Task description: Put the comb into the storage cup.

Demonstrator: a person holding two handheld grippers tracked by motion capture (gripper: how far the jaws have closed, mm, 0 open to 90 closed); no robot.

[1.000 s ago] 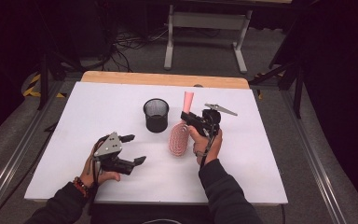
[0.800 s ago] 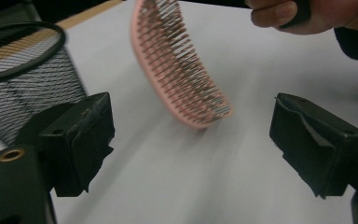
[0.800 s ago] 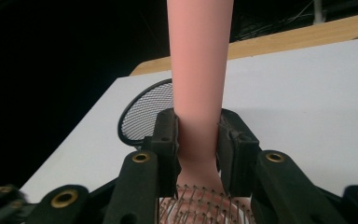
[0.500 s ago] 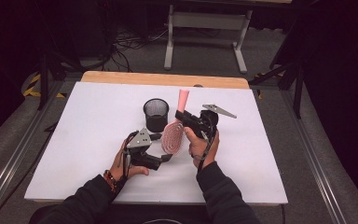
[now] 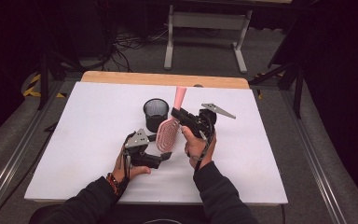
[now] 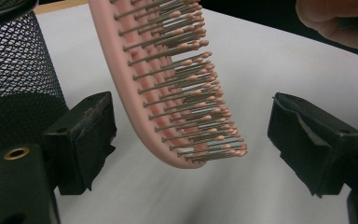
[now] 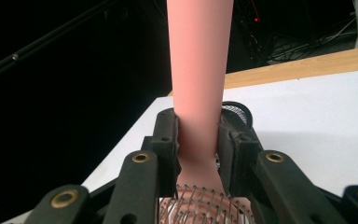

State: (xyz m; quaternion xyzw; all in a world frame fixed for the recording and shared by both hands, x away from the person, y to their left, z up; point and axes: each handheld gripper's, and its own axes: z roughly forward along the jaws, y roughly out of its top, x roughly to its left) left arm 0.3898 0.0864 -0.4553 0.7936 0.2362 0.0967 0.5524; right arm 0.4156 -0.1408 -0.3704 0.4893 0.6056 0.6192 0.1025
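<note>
The right gripper (image 5: 179, 115) clamped the neck of a pink plastic bristled hairbrush (image 5: 167, 133), held above the white table (image 5: 74, 121). The left gripper (image 6: 191, 140), jaws apart, flanked the brush head. A black mesh cup (image 5: 155, 113) stood at its ten o'clock. No writing was legible.

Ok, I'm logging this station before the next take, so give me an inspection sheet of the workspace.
Surface: white table top, wooden strip at its far edge.
Job's things: pink hairbrush held off the table, bristles toward the left gripper; black mesh cup upright beside it.
Clutter: nothing seen.
Grippers: right gripper clamped on the brush handle; left gripper open, jaws either side of the brush head, not touching.
Cables: loose leads on the floor beyond the table.
Surroundings: grey stand, dark floor.
</note>
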